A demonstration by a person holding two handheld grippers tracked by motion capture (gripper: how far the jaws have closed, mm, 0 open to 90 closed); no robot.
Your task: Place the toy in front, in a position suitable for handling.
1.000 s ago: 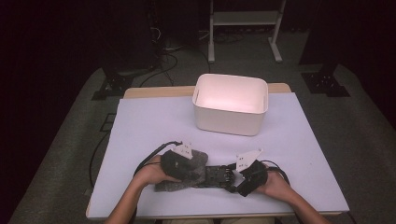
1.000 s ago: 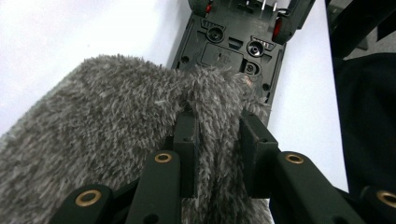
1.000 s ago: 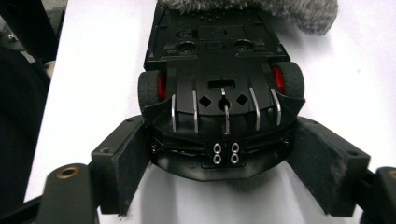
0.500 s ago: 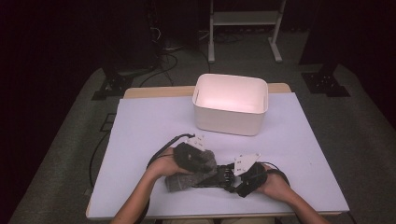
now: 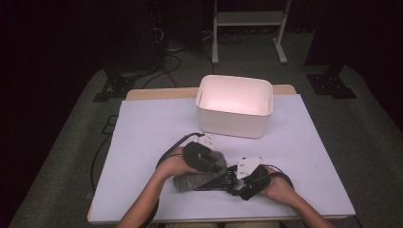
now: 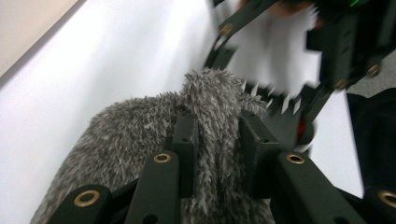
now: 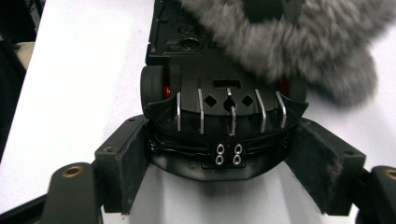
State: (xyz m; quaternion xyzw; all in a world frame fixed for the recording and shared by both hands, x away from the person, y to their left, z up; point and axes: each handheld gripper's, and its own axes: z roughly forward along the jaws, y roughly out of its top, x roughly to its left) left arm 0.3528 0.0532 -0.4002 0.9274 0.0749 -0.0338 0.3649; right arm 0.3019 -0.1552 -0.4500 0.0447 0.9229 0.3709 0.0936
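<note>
Gripping a fold of grey cloth, left gripper has its jaws pressed in on the fuzzy pile from both sides; the fold stands up between the pads. Right gripper has its jaws spread wide and clamped on the rear end of a black toy car, one pad against each flank. Car lies underside up toward the right gripper view: silver ribs, red wheel hubs, small screws near the tail.

From above, both grippers sit close together near the table's front edge, a little right of centre. Left gripper is over the cloth; right gripper just beside it, nose to nose. Cloth drapes over the car's far end and trails onto the table toward the left hand. Right hand rests low by the front edge.

White bin stands at the back edge, right of centre, well apart from the grippers.
</note>
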